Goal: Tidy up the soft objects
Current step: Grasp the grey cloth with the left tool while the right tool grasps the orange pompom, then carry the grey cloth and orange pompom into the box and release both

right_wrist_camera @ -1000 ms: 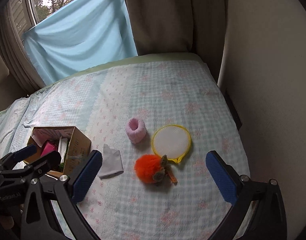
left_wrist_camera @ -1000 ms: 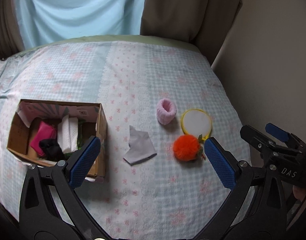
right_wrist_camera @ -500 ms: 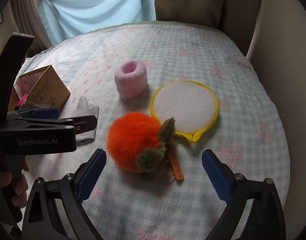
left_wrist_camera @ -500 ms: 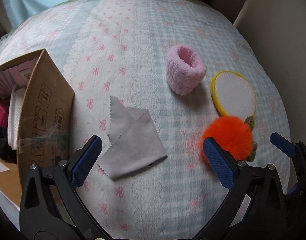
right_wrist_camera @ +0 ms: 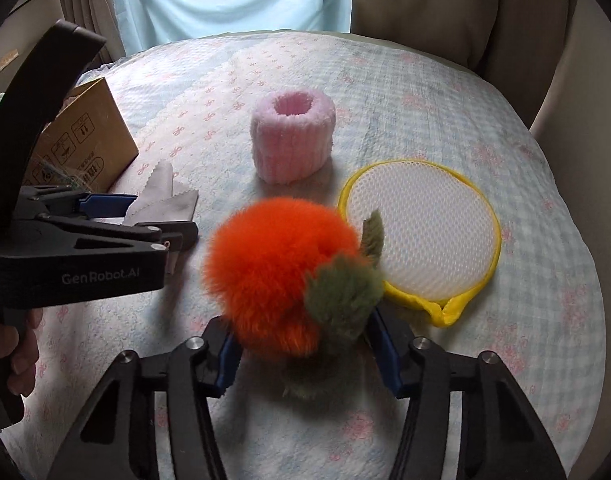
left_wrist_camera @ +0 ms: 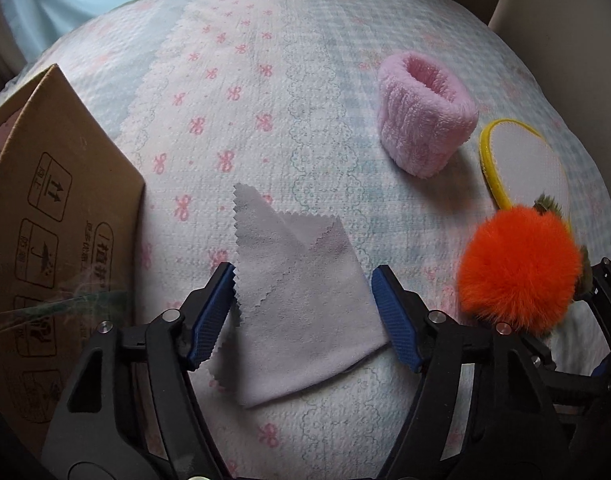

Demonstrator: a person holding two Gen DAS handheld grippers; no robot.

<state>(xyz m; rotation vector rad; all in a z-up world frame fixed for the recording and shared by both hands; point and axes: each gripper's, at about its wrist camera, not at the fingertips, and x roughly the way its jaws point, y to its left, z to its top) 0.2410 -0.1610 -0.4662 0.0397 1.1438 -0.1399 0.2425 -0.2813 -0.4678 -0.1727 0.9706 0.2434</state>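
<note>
A grey cloth [left_wrist_camera: 301, 300] lies folded on the bedspread; my left gripper [left_wrist_camera: 305, 312] is open with its jaws on either side of it, low over the bed. The cloth also shows in the right wrist view [right_wrist_camera: 165, 196]. An orange fluffy pompom with green leaves [right_wrist_camera: 281, 272] sits between the jaws of my right gripper [right_wrist_camera: 305, 352], which is open and close around its near side. The pompom also shows in the left wrist view [left_wrist_camera: 519, 270]. A pink fuzzy cuff [right_wrist_camera: 293, 142] stands upright behind it.
A cardboard box [left_wrist_camera: 53, 224] stands at the left, close to the cloth. A yellow-rimmed white mesh disc [right_wrist_camera: 421, 236] lies right of the pompom. A beige wall and curtains bound the bed at the right and back.
Both grippers have moved down and forward. The left now straddles the grey cloth and the right the orange pompom, and both sets of jaws have narrowed.
</note>
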